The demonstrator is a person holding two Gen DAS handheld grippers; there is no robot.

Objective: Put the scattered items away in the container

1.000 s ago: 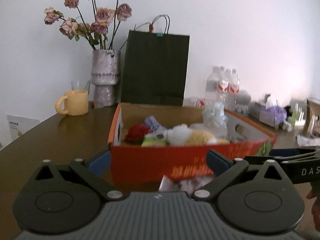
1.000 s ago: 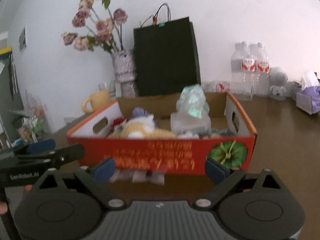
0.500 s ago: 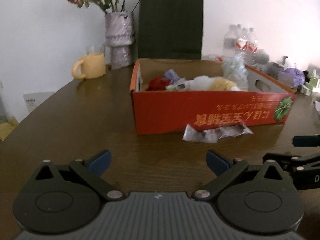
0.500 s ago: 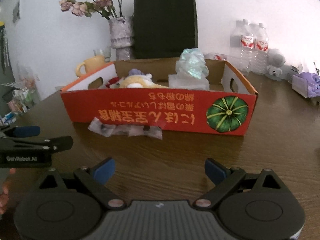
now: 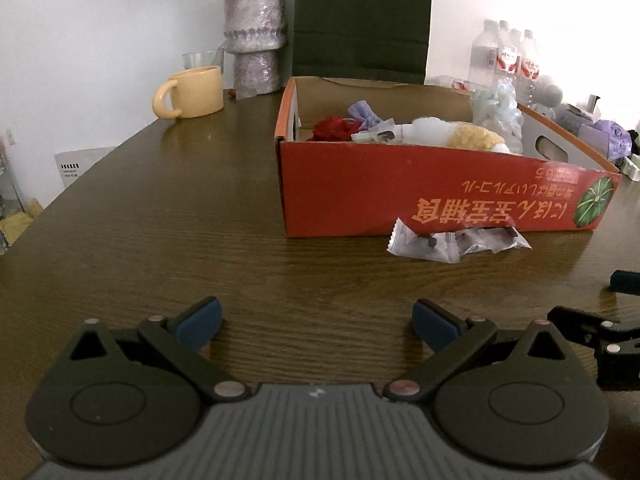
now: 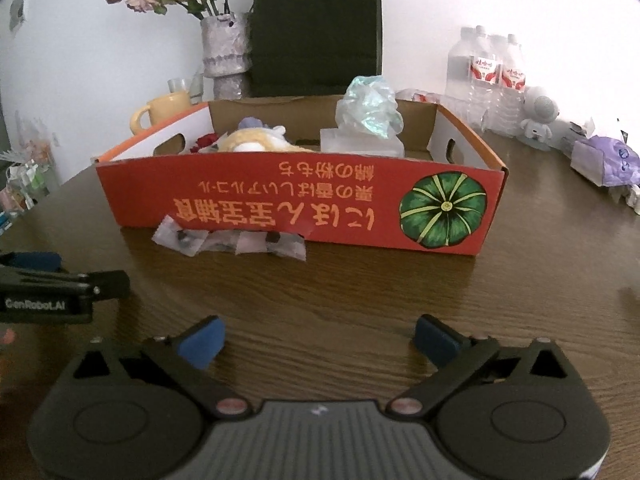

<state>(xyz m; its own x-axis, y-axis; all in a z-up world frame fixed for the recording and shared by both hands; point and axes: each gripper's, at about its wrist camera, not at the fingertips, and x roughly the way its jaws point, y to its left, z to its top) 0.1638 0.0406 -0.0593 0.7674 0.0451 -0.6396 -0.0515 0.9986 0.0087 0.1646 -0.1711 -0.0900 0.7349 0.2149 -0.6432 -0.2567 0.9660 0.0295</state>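
Observation:
An orange cardboard box (image 5: 400,188) (image 6: 304,208) stands on the brown wooden table (image 5: 160,220). Inside lie a white and yellow plush (image 5: 452,136), a red item (image 5: 332,128), a lilac item (image 5: 362,111) and a crumpled clear bag (image 6: 370,106). A strip of clear snack packets (image 5: 452,242) (image 6: 228,242) lies on the table against the box's near wall. My left gripper (image 5: 316,320) is open over bare wood, well short of the packets. My right gripper (image 6: 318,338) has its jaws opening, nothing between them; it also hovers short of the box.
Behind the box stand a yellow mug (image 5: 192,92), a silver vase (image 5: 254,36) with flowers, a dark paper bag (image 6: 316,28) and water bottles (image 6: 488,76). A purple packet (image 6: 608,160) and small clutter sit at the right edge of the table.
Both cameras tipped downward and drew back from the box, so more table shows and the snack packets, half hidden before, lie in full view. The right jaws widened slightly.

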